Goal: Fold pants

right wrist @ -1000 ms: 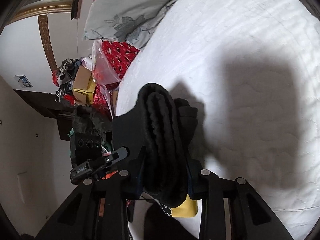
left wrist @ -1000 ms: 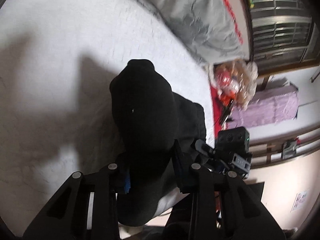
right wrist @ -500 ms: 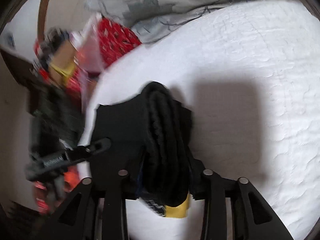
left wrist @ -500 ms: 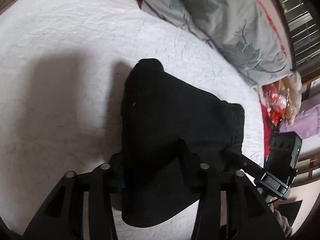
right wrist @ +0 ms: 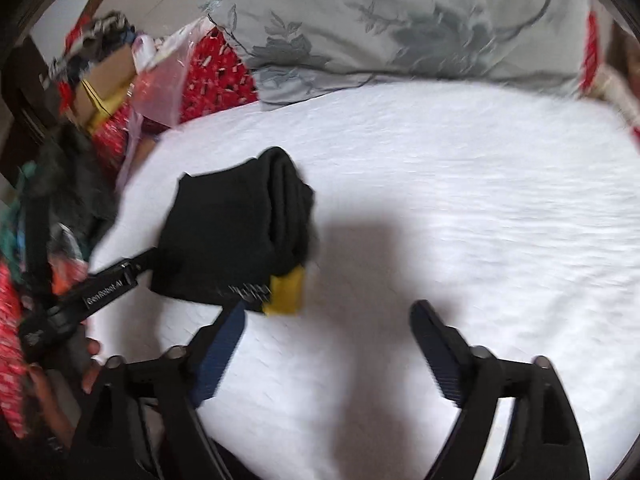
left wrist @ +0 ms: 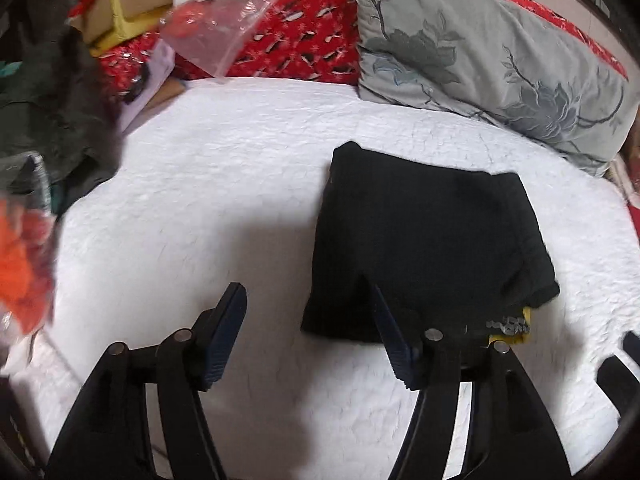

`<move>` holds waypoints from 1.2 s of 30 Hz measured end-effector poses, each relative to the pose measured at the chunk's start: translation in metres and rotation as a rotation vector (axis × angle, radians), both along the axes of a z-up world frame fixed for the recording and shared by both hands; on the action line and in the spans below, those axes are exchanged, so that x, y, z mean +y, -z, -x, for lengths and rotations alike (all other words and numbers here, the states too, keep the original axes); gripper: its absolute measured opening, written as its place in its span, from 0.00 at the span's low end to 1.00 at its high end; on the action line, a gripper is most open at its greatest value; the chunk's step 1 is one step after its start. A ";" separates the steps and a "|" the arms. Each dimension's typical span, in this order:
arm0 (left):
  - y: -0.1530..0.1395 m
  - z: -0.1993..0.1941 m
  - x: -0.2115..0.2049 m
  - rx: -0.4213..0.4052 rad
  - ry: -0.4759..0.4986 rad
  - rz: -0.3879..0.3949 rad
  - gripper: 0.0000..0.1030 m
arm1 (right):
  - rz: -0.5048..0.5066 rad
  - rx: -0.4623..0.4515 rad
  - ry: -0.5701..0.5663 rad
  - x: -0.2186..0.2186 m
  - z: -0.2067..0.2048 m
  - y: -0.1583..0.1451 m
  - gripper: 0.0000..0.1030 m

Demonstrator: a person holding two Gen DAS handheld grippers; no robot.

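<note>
The black pants point(left wrist: 424, 248) lie folded into a compact stack on the white quilted bed point(left wrist: 208, 208). A yellow tag point(left wrist: 516, 326) shows at the stack's near right corner. My left gripper point(left wrist: 304, 304) is open and empty, its right finger at the stack's near left edge. In the right wrist view the pants point(right wrist: 236, 240) lie to the left, yellow tag point(right wrist: 286, 290) nearest. My right gripper point(right wrist: 328, 320) is open and empty, to the right of the stack over bare quilt. The left gripper's finger point(right wrist: 108, 284) shows beside the stack there.
A grey floral pillow point(left wrist: 488, 60) lies at the head of the bed on a red patterned cover point(left wrist: 296, 44). A cardboard box point(left wrist: 124, 8), a plastic bag point(left wrist: 224, 28) and dark clothes point(left wrist: 52, 104) crowd the left side.
Both grippers have let go of the folded pants and opened. The pants now rest flat on the bed, and both grippers have drawn back from the stack.
</note>
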State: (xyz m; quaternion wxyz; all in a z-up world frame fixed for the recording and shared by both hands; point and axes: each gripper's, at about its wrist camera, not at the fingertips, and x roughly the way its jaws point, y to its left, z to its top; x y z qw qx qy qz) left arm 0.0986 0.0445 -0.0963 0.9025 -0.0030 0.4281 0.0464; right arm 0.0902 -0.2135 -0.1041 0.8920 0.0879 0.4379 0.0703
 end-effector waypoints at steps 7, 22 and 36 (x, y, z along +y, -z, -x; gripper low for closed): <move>-0.008 0.037 -0.015 -0.033 0.023 0.039 0.62 | 0.202 -0.165 0.030 0.010 0.057 -0.018 1.00; -0.023 0.078 -0.033 -0.078 0.032 0.023 0.62 | 0.229 -0.251 0.115 -0.004 0.095 -0.036 1.00; -0.033 0.090 -0.047 -0.099 0.102 0.035 0.62 | 0.238 -0.327 0.152 -0.010 0.109 -0.039 1.00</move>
